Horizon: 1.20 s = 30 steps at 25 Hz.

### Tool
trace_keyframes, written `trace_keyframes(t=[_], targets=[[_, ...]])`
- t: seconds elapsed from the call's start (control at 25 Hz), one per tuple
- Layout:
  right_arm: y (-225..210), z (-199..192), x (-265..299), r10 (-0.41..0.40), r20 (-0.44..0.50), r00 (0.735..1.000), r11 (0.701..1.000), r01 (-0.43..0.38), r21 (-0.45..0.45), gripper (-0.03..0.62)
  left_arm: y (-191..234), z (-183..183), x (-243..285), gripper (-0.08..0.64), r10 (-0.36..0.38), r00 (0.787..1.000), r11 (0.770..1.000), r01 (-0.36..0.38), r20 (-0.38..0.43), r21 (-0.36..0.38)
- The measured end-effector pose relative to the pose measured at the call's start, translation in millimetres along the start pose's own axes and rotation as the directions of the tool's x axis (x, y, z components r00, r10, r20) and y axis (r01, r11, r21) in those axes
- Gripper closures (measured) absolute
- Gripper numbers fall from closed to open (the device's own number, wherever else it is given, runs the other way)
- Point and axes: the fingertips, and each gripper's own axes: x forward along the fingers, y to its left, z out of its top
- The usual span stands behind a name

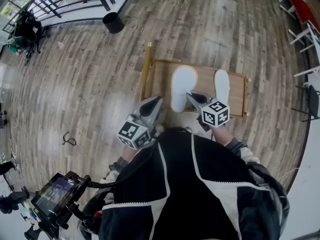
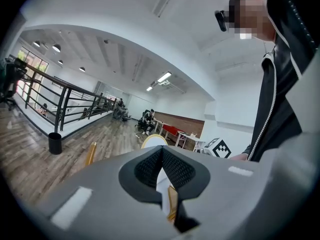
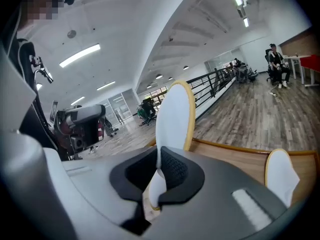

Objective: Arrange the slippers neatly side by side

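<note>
Jaws of the right gripper are pinched tight on the near edge of one white slipper on the wooden tray. The second slipper lies beside it, apart. The left gripper is closed and empty.

Light: bright, even, from ceiling strips
Edges: fisheye-bent; corners were black
Focus: near jaws looked soft

No words, numbers or brand names can be read anywhere. The only printed marks are black-and-white square code patterns on the cube of the left gripper and the cube of the right gripper, and they carry no letters. The small screen at lower left is too blurred to read.
</note>
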Motion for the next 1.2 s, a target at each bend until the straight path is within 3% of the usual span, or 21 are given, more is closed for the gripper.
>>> trace_keyframes(t=[0.24,0.8,1.2], targets=[[-18.4,-7.9,24.2,-0.002,-0.018,1.000,0.999,0.003,0.054,0.572,4.9,-1.8,-8.9,0.543,0.026,1.000,1.000,-0.026,-0.006,0.002],[-57.1,-26.9,148.4,-0.004,-0.136,0.991,0.997,0.015,0.077,0.574,48.4,-1.5,-50.1,0.543,0.095,0.995,0.995,-0.095,-0.034,0.007],[-71.9,-72.2,190.5,-0.036,-0.244,0.969,0.994,0.060,0.094,0.574,58.7,-13.5,-70.3,0.543,0.116,0.991,0.993,-0.117,-0.068,-0.004]])
